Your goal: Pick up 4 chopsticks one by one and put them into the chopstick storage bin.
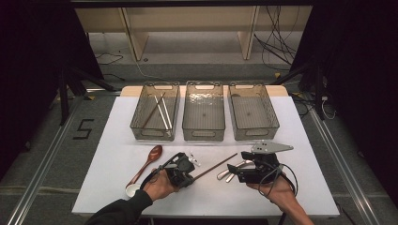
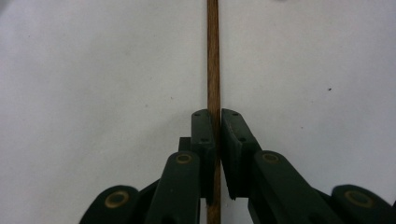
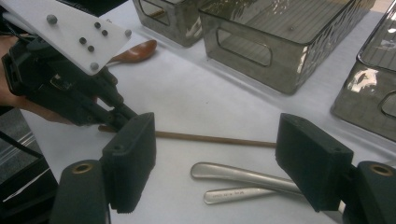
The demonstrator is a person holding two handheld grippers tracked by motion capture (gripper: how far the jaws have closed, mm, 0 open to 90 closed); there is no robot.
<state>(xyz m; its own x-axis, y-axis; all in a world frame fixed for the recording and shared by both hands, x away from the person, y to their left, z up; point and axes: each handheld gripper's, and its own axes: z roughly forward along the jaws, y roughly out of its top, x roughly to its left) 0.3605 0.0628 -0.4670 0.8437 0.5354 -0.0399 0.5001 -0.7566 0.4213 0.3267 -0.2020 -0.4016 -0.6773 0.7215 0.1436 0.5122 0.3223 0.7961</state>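
Low over the white tabletop point(image 1: 112, 187), the left claw point(image 2: 217, 122) lies nearly level in the person's left hand point(image 1: 157, 185), its jaws pinched tight on a thin brown chopstick point(image 2: 213, 56) that lies flat and runs toward the right claw point(image 1: 238, 172). That claw, cradled from below, points left with jaws wide apart and empty around two metal handles point(image 3: 243, 176).

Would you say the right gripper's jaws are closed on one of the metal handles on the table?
No, in the right gripper view the right gripper stands wide open, its pads apart above the two metal handles lying on the table.
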